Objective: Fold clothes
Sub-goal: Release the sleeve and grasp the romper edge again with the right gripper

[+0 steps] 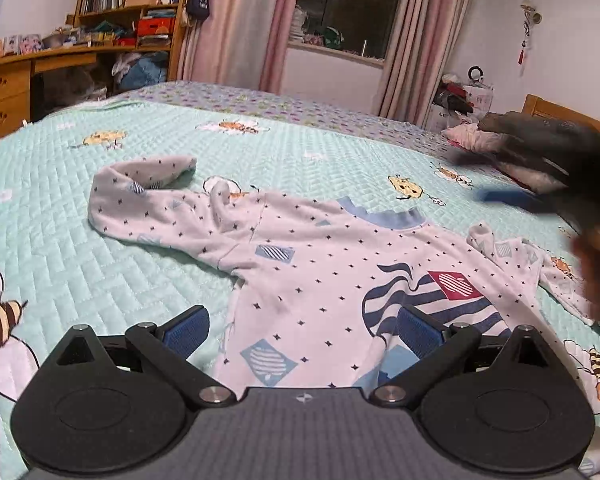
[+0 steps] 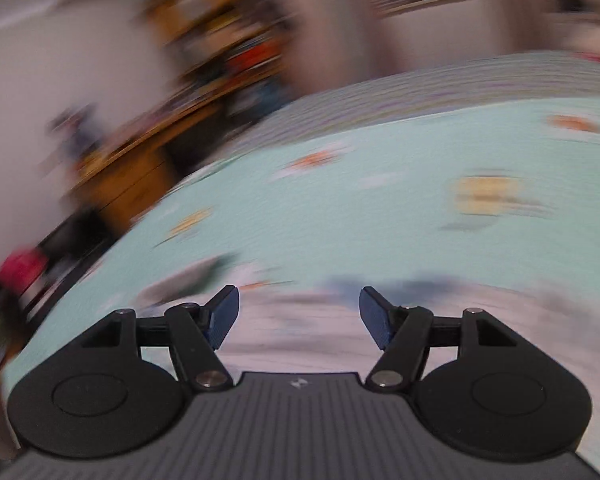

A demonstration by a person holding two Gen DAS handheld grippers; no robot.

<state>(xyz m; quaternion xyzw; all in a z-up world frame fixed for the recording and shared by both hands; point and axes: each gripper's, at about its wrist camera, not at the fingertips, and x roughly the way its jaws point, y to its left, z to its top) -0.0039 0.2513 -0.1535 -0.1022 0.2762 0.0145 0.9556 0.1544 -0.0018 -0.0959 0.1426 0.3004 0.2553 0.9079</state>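
A: Where's the garment sitting?

B: I'm looking at the white top (image 1: pixel 320 280) lying spread out front-up on the bed (image 1: pixel 100 248) — mint quilted cover with bee prints. Blue collar (image 1: pixel 384 216) is pointing toward the far side, the striped print with a red patch (image 1: pixel 454 284) is on the chest. One sleeve (image 1: pixel 140 196) is lying bent back on itself toward the desk side; the other sleeve (image 1: pixel 540 264) is lying crumpled off the opposite shoulder.

A: Left hand-held gripper?

B: I'm holding the left hand-held gripper (image 1: pixel 304 332) over the near hem, jaws standing wide. The fabric is passing between the blue pads (image 1: pixel 188 330), but they aren't pinching it.

A: Right one?

B: I'm swinging it — its whole view is smearing. The right hand-held gripper (image 2: pixel 299 316) is gaping, nothing between the jaws, with pale blurred fabric (image 2: pixel 300 332) just below and beyond them. In the left view it's showing as a dark blur (image 1: pixel 572 184) at the right edge, above that crumpled sleeve.

A: Background?

B: A wooden bookshelf and desk (image 1: pixel 12 80), pink curtains (image 1: pixel 236 20), and a dark pile (image 1: pixel 540 132) at the far corner of the bed.
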